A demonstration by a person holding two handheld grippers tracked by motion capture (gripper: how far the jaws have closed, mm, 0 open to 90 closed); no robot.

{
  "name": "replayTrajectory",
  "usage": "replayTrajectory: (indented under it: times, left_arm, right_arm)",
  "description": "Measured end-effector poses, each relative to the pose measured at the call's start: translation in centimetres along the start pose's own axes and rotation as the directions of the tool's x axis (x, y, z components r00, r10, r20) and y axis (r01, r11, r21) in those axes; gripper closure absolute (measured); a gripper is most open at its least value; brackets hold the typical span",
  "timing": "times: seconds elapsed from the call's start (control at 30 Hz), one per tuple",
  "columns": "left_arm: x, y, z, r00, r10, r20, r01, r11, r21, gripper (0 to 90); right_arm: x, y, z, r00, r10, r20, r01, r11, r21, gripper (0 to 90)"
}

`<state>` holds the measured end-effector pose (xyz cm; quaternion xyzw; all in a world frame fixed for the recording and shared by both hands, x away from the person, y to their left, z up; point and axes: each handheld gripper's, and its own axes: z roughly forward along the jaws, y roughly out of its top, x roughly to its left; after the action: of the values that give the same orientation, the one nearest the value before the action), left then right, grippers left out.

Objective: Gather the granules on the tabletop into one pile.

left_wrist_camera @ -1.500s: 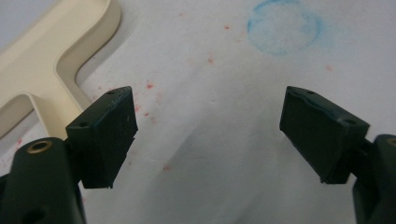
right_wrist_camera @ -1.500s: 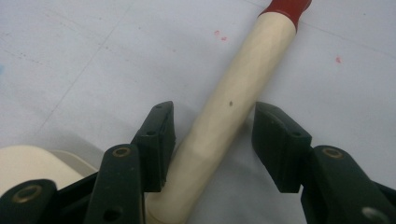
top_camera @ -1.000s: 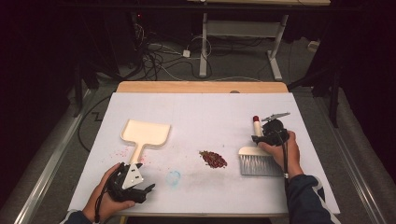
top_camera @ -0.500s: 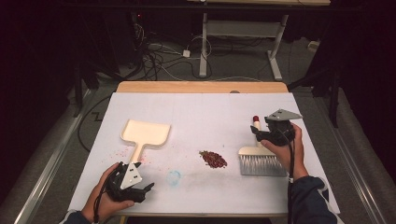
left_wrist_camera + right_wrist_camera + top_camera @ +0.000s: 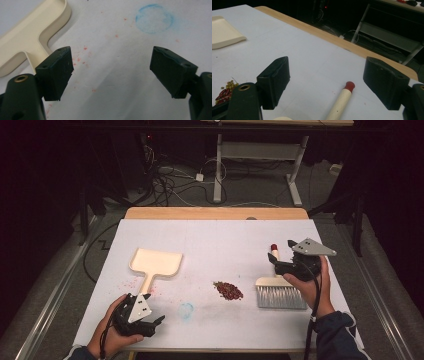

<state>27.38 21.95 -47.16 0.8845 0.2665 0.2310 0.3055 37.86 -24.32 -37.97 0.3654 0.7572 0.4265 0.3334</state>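
Note:
A cream brush lies on the white table at the right, its grey bristles [image 5: 280,297] toward me and its red-tipped handle [image 5: 274,251] pointing away. My right gripper [image 5: 279,260] hovers just above that handle. Its jaws have just been opening and stand wide, with the handle [image 5: 340,101] below them untouched. A small pile of red and yellow crumbs [image 5: 228,290] sits mid-table. A cream dustpan [image 5: 155,262] lies at the left. My left gripper [image 5: 156,322] rests open near the front edge, close to the dustpan's handle [image 5: 30,53].
A faint blue ring [image 5: 186,310] and scattered red specks [image 5: 82,58] mark the table near my left gripper. The table's wooden far edge [image 5: 215,213] borders a dark floor with cables and a desk frame [image 5: 260,155].
My right gripper has let go of the brush handle, opened wide and risen off it, drifting slightly right. The brush stays flat on the table. The left gripper has not moved.

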Motion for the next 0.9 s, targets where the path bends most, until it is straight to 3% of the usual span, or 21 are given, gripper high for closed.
replayTrajectory:
  times: [0.17,0.63,0.9]
  left_arm:
    - [0.0,0.0,0.0,1.0000,0.000,0.000,0.000,1.0000,0.000,18.2]
    - [0.0,0.0,-0.1,1.0000,-0.002,0.000,0.002,1.0000,-0.006,18.3]
    - [0.0,0.0,-0.1,1.0000,0.001,-0.003,-0.001,1.0000,-0.005,18.2]
  right_arm:
    - [0.6,0.1,-0.5,0.9996,-0.027,0.009,0.027,1.000,-0.017,19.4]
    - [2.2,0.4,-2.5,0.9980,-0.061,-0.018,0.059,0.996,-0.073,19.1]
    - [3.0,-0.1,-3.7,0.9955,-0.089,-0.031,0.086,0.993,-0.080,19.1]
